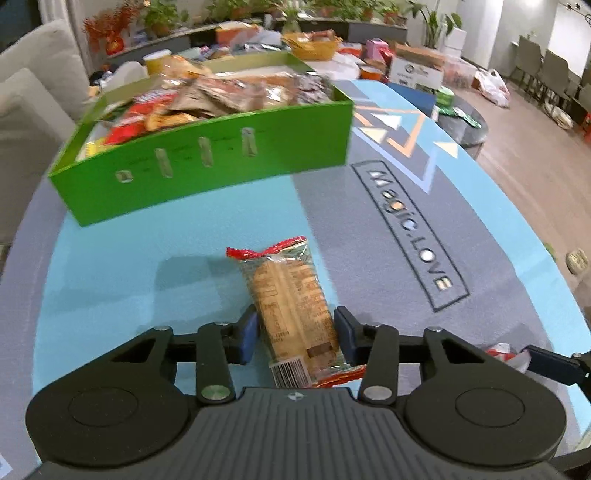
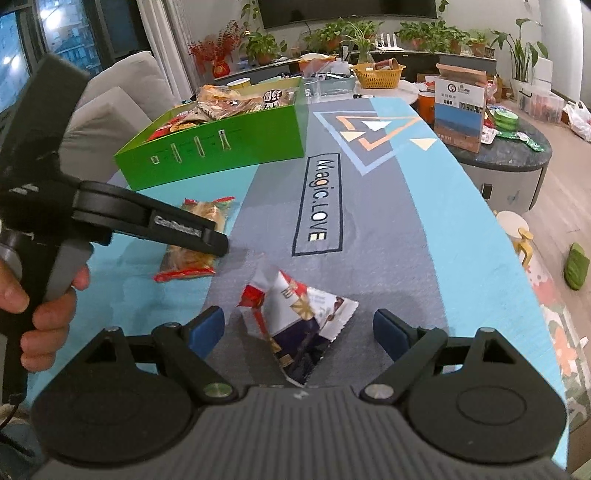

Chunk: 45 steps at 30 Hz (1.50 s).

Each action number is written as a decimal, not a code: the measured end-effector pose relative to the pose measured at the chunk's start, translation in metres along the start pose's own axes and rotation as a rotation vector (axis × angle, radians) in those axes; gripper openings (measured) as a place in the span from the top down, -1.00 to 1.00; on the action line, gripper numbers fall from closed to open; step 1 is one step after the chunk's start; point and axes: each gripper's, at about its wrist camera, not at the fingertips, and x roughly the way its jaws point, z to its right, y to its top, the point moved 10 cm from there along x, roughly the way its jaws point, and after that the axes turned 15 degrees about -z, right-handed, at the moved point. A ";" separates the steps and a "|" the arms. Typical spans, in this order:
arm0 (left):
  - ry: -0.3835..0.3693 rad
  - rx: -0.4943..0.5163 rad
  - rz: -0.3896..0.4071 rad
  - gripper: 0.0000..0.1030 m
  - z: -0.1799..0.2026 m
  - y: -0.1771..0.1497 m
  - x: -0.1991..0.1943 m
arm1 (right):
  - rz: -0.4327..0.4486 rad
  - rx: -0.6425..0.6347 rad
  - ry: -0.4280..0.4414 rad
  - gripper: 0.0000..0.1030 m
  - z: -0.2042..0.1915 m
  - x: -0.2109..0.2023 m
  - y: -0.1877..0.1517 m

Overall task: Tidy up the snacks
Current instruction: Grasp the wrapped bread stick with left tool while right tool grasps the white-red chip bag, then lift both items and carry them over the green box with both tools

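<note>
Snacks left out: a cracker pack (image 1: pixel 291 306) lay on the blue-grey mat (image 1: pixel 147 258) between the left gripper (image 1: pixel 295 334) pads, jaws near its sides but contact unclear, and a foil pouch (image 2: pixel 299 321) sat between the right gripper (image 2: pixel 299 334) jaws, spread wide. Both looked light, crinkly and slippery, crackers probably crushable, so gentle mid-body pinches. Green box (image 1: pixel 207 166), already full, stood further back; room behind was cluttered.

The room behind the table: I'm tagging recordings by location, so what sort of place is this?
Probably a lounge or office common room. A grey sofa sits behind the table, potted plants line a ledge, and a row of chairs stands along the far wall.
</note>
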 end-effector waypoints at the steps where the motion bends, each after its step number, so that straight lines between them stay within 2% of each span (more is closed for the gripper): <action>1: 0.004 -0.007 0.006 0.22 -0.004 -0.001 -0.002 | 0.006 0.004 -0.004 -0.21 -0.001 0.000 0.000; 6: -0.004 -0.049 0.019 0.22 -0.020 -0.003 -0.008 | 0.024 0.043 -0.021 -0.21 -0.002 0.001 0.004; 10: -0.005 -0.060 0.031 0.22 -0.026 -0.004 -0.011 | 0.050 0.023 -0.061 -0.20 -0.006 0.002 0.006; 12: -0.008 -0.059 0.036 0.22 -0.026 -0.004 -0.014 | 0.053 0.025 -0.041 -0.08 -0.007 0.001 0.008; 15: -0.010 -0.062 0.047 0.22 -0.029 -0.004 -0.018 | 0.062 0.039 -0.004 -0.01 -0.009 -0.002 0.012; 16: -0.011 -0.065 0.049 0.22 -0.030 -0.004 -0.019 | 0.065 0.036 0.002 0.14 -0.010 -0.003 0.014; 33: -0.002 -0.134 0.075 0.22 -0.059 -0.004 -0.028 | 0.083 -0.015 0.038 0.14 -0.028 -0.005 0.031; 45: 0.024 -0.159 0.126 0.22 -0.084 0.004 -0.045 | 0.166 -0.066 0.088 0.14 -0.060 -0.017 0.089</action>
